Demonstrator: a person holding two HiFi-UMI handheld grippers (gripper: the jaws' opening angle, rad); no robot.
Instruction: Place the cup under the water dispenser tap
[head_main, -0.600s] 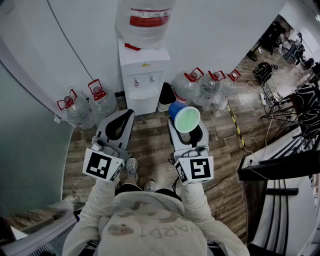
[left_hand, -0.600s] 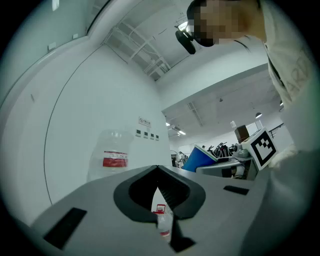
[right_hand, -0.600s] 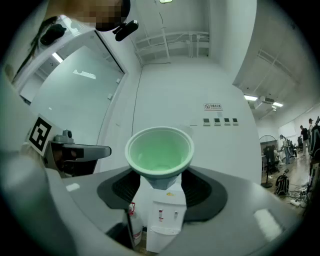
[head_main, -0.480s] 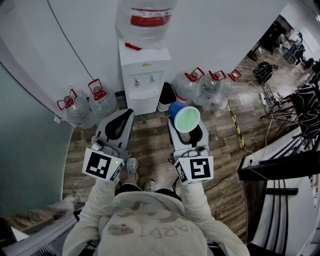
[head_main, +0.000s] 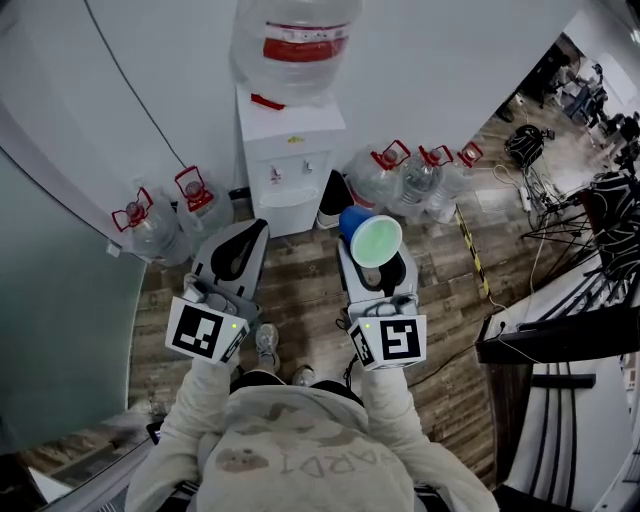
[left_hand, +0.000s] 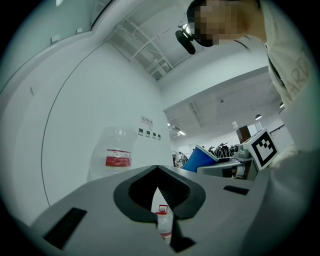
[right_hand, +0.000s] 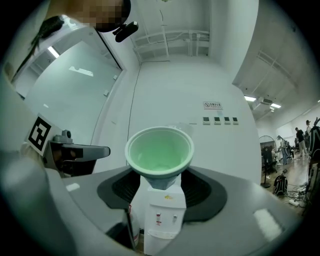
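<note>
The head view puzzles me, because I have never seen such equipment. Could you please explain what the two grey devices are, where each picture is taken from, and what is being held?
There is no robot here: a person holds a two-jaw hand tool in each hand. The head view comes from a camera on the person's head, looking down. The other two views come from cameras riding on the tools. The left gripper has its jaws together, with nothing in them. The right gripper grips a cup, blue outside and green inside, by its lower part. Ahead, on the wooden floor, stands a white water dispenser with a large bottle on top. Spare bottles stand beside it. The cup is not yet under the taps.
</note>
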